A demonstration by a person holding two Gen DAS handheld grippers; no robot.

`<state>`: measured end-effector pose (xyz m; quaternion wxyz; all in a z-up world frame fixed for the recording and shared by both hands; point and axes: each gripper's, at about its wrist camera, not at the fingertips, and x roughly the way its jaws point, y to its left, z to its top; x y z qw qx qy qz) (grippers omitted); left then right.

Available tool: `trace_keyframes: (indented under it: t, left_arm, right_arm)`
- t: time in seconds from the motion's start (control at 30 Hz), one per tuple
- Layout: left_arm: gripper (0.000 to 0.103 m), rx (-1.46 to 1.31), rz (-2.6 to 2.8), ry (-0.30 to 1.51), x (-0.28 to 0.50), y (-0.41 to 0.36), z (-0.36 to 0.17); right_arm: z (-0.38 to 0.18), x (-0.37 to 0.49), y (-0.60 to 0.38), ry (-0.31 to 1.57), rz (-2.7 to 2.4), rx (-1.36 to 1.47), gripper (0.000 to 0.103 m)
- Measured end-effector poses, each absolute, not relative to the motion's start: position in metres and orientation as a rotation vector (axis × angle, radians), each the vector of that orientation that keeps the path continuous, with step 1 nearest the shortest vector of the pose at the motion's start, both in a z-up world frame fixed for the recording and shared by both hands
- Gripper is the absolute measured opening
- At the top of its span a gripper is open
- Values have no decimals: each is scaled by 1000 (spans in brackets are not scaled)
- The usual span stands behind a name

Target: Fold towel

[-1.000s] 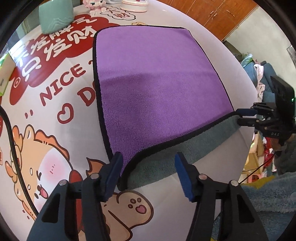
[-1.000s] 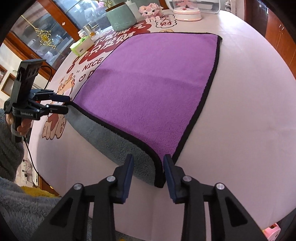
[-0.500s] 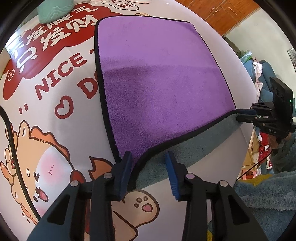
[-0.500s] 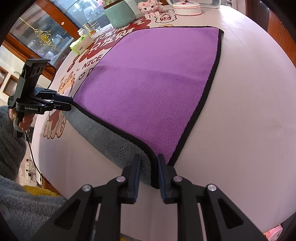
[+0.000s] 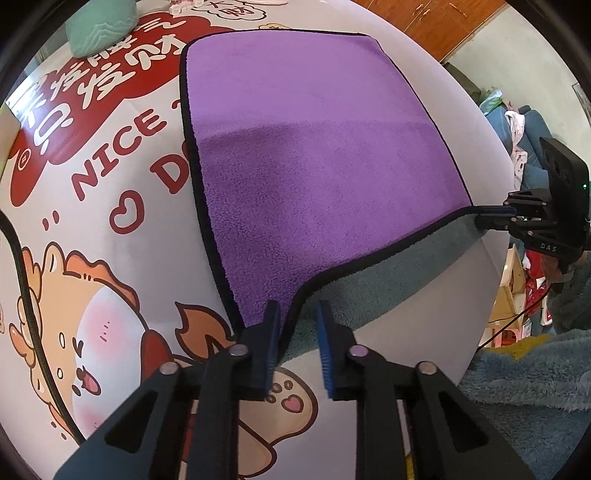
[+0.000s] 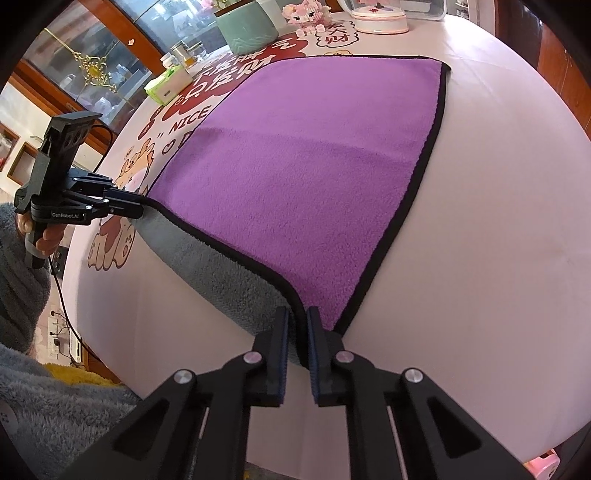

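Observation:
A purple towel [image 5: 317, 155] with a black hem and grey underside lies spread on the round table; it also shows in the right wrist view [image 6: 314, 173]. Its near edge is lifted and sags between the two near corners, grey side showing. My left gripper [image 5: 297, 325] straddles the near left corner with the jaws narrowed; a gap remains on the right pad side. My right gripper [image 6: 297, 325] is shut on the near right corner. Each gripper shows in the other's view, the right one [image 5: 495, 218] and the left one [image 6: 129, 206], pinching a corner.
The table [image 6: 498, 221] has a white cloth with red lettering and a cartoon print [image 5: 92, 325]. At the far side stand a green pot [image 6: 247, 26], a tissue box [image 6: 168, 85], a pink toy [image 6: 306, 16] and a white dish [image 6: 380, 18].
Both grippers' jaws have closed in around the towel's near corners. The right gripper has clamped its corner, and the near edge has lifted a little.

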<state>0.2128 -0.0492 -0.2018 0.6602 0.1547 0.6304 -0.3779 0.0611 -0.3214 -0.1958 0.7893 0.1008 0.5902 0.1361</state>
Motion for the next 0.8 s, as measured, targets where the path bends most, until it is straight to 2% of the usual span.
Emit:
trace_keyframes:
  t: [0.13,0.43,0.8]
  left_arm:
    - [10,380,-824,1407,209,-51,-202]
    - [8,429,-739,1361,197,-60,-195]
    - [8,367,-571,1238,202,-66,-152]
  right_arm:
    - [-194,60,-320,1266,287,205,7]
    - [-188,58,-320,1240,244,203,5]
    - [-155,67,-323,1136,141,162,5]
